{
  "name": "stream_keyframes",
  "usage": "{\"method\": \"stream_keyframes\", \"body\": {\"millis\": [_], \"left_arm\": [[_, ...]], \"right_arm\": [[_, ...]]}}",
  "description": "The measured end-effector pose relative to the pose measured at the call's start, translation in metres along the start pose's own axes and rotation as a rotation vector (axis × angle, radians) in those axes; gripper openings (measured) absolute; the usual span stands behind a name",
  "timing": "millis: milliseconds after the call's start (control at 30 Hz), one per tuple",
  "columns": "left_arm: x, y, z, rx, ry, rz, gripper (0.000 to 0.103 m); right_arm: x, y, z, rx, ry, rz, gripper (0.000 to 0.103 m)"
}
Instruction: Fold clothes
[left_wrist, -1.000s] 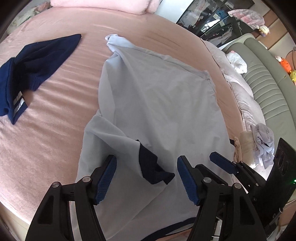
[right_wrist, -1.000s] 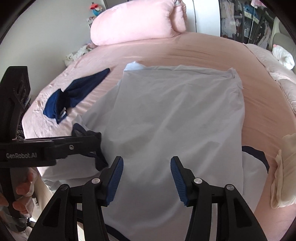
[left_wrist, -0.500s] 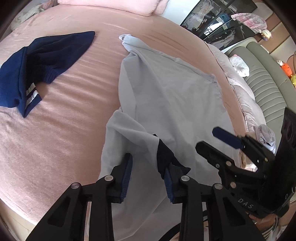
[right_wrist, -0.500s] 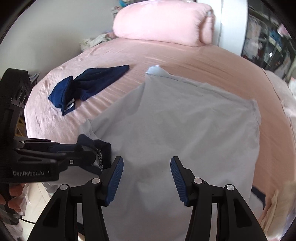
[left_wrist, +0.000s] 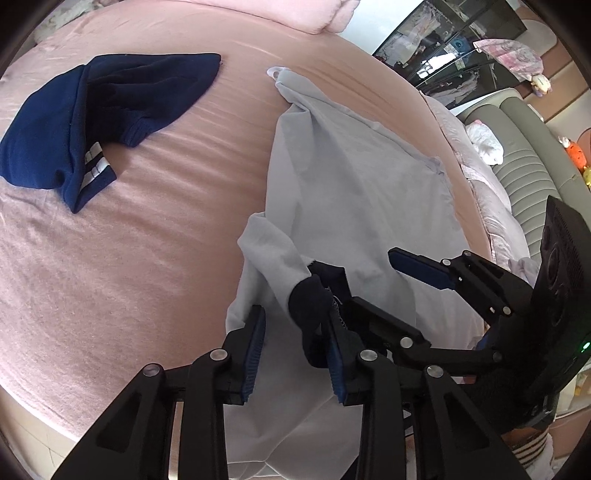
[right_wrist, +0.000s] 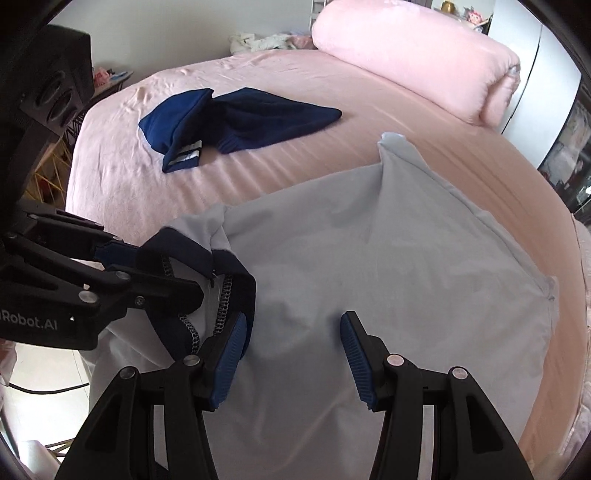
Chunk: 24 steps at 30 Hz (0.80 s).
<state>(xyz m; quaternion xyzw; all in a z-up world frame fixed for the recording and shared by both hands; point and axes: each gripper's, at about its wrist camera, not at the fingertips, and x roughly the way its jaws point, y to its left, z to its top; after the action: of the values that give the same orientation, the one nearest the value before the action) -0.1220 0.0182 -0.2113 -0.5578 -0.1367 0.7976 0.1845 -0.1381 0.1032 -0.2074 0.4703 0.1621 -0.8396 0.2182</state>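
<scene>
Left wrist view: the left gripper (left_wrist: 295, 341) has its jaws closed on the navy-trimmed sleeve cuff (left_wrist: 312, 302) of the pale grey shirt (left_wrist: 354, 192), which lies spread on the pink bed (left_wrist: 110, 258) from the centre toward the lower right of the frame. Right wrist view: the right gripper (right_wrist: 293, 347) hovers over the shirt body with its jaws parted and nothing between them, the cuff just beside its left pad at lower left. A second, navy garment (right_wrist: 236, 118) lies bunched at upper left, well apart from the shirt.

Step in hand, as judged: carrying the sleeve inward across the body. To do it well, keep the pinch on the double layer of the cuff, lift only enough to clear the cloth beneath, draw the sleeve straight across so the fold line runs parallel to the side seam, and use the free gripper to pin the body against dragging.

Against the earlier frames: the left jaws, then wide apart either side of the cuff, now clamp it; the cuff is raised and gathered; the right gripper has swung across, so the navy garment sits nearer the frame's centre
</scene>
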Motion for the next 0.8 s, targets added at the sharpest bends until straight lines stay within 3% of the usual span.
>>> {"method": "stream_keyframes", "body": {"millis": [167, 333, 467, 700, 800], "left_arm": [[-0.002, 0.007, -0.002, -0.001, -0.022, 0.023, 0.012], [-0.004, 0.012, -0.003, -0.004, -0.030, 0.012, 0.008], [-0.003, 0.012, -0.001, 0.007, -0.025, 0.019, 0.008], [-0.006, 0.010, 0.005, 0.036, -0.019, 0.039, 0.008], [-0.007, 0.008, 0.007, 0.050, -0.020, 0.047, 0.008]], "right_arm": [[0.002, 0.003, 0.008, 0.009, -0.025, 0.088, 0.053], [0.010, 0.013, 0.013, -0.047, -0.016, 0.149, 0.053], [0.019, 0.019, 0.015, -0.065, -0.019, 0.152, 0.052], [0.021, 0.016, 0.015, -0.002, -0.058, 0.190, 0.035], [0.020, 0.018, 0.014, 0.000, -0.075, 0.193, 0.019]]}}
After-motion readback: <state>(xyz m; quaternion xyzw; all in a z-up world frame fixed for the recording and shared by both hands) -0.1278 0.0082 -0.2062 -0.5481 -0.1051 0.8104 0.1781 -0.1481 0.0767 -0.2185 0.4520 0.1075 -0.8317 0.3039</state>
